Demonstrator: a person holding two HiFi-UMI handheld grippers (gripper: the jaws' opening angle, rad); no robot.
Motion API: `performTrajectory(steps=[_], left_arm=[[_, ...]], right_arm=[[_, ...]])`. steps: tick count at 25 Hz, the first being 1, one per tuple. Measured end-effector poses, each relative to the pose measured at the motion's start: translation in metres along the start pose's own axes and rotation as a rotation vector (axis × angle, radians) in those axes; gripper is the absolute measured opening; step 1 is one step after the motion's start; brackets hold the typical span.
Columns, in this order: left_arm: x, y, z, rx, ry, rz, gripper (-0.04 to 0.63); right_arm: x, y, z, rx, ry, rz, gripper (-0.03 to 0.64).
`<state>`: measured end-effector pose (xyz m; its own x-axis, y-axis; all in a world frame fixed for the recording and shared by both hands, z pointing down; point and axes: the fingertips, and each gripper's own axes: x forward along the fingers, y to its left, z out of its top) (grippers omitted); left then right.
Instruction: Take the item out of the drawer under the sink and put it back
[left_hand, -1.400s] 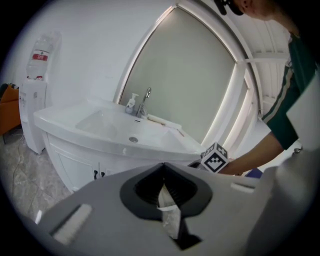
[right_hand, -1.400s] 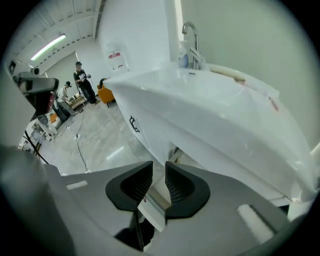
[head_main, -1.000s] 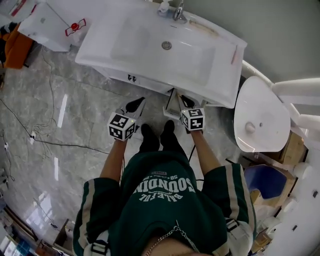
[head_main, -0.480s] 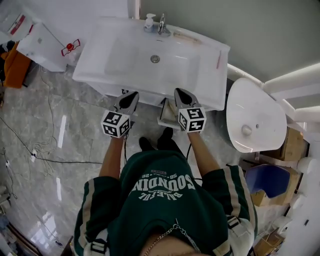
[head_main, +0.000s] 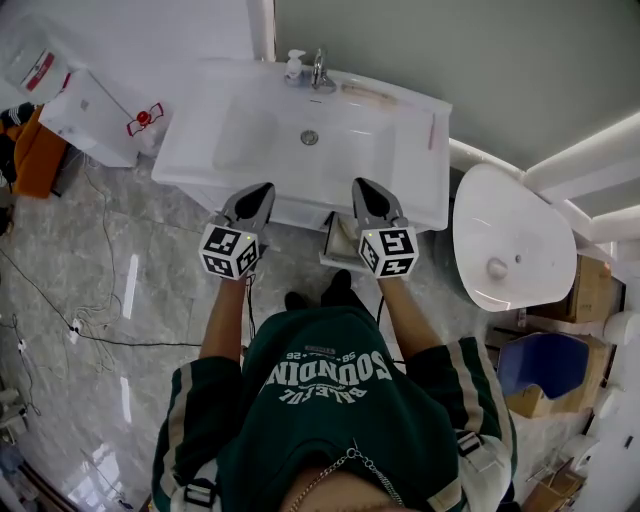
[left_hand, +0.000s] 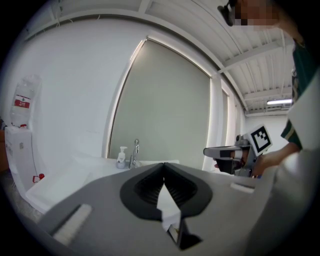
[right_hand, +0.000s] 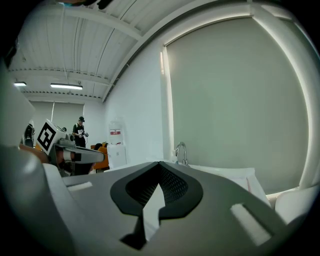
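Drawer (head_main: 338, 243) projects open under the sink (head_main: 250, 135), between the grippers; its item is hidden. Left gripper (head_main: 262, 188) and right gripper (head_main: 362, 185) are clenched, empty. When lowering either, clear the sink's near edge.

Upside-down white "SOUNDIN" across the person's green shirt (head_main: 330, 425), smaller print unreadable.

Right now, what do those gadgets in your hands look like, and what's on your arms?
The left gripper and the right gripper are both grey wedge-shaped shells, with black ribbed jaws that narrow to a tip. At the back of each sits a white cube printed with black square markers. The short sleeves are dark green with cream stripes.
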<state>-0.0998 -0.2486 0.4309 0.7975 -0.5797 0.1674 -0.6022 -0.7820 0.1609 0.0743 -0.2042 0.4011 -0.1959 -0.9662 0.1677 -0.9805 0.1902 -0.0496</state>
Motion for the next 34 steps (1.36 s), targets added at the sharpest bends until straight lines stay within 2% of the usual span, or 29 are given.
performTrajectory(steps=[6,34], left_arm=[[-0.001,-0.003,0.004,0.008,-0.014,-0.006,0.051],[-0.006,-0.03,-0.006,0.001,-0.004,-0.037,0.05]], right_arm=[[-0.007,0.001,0.011,0.009,-0.032,-0.011,0.002],[-0.032,0.0,0.008,0.006,-0.036,-0.018,0.003]])
